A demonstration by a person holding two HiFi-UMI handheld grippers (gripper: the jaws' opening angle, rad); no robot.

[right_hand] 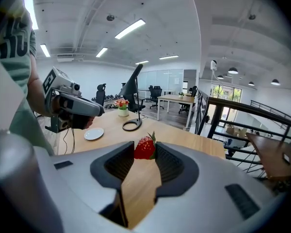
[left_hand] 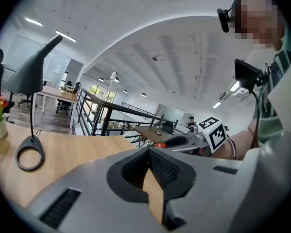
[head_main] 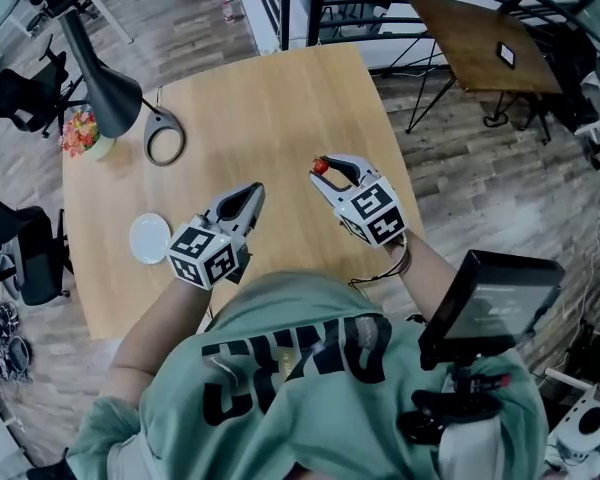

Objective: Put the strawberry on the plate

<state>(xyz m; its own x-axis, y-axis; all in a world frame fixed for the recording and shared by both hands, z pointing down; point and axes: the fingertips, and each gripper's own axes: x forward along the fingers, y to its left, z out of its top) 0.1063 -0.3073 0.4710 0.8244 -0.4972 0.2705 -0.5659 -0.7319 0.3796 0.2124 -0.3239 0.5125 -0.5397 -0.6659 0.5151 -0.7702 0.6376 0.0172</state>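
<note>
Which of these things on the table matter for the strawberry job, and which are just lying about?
In the job: red strawberry, held in the right gripper; small round white plate.
Lying about: black desk lamp with ring base; flowers in a small pale pot; left gripper, shut and empty.

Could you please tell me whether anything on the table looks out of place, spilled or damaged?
Nothing stands out. The strawberry sits whole between the tips of the right claw, above the table. The white plate lies flat and empty. The desk lamp and flower pot stand upright at the far left.
</note>
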